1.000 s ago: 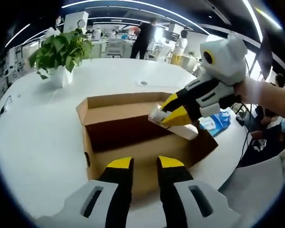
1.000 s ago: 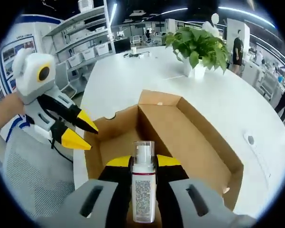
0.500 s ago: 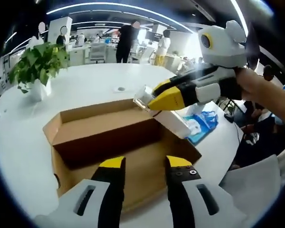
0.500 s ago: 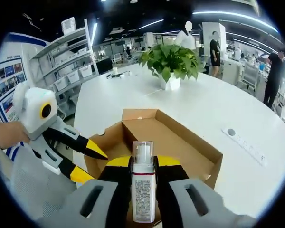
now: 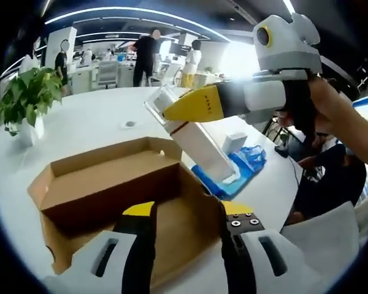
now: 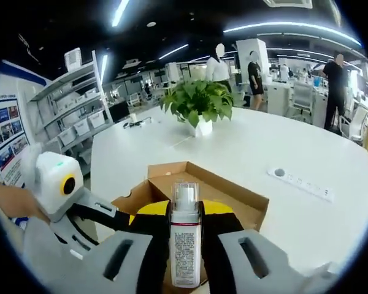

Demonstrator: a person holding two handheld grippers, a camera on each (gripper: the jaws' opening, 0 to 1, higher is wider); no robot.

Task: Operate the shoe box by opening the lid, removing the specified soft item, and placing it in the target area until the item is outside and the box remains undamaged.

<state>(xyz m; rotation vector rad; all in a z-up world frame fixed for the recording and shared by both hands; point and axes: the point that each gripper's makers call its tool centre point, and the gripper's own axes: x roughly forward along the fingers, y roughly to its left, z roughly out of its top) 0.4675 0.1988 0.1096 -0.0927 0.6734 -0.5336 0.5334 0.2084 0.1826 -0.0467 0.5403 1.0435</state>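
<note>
The right hand-held gripper [image 6: 185,211] clamps a bottle [image 6: 185,242] above the open box [image 5: 110,184] (white counter [image 5: 98,122] beneath). The left hand-held gripper [image 5: 183,214] is wide, holding nothing.

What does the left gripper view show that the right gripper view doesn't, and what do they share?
Left gripper view alone: a blue pack on the table beyond the box.

Right gripper view alone: storage shelves and a power strip.

Both: the open cardboard box, the potted plant, and the white bottle clamped in the right gripper.
</note>
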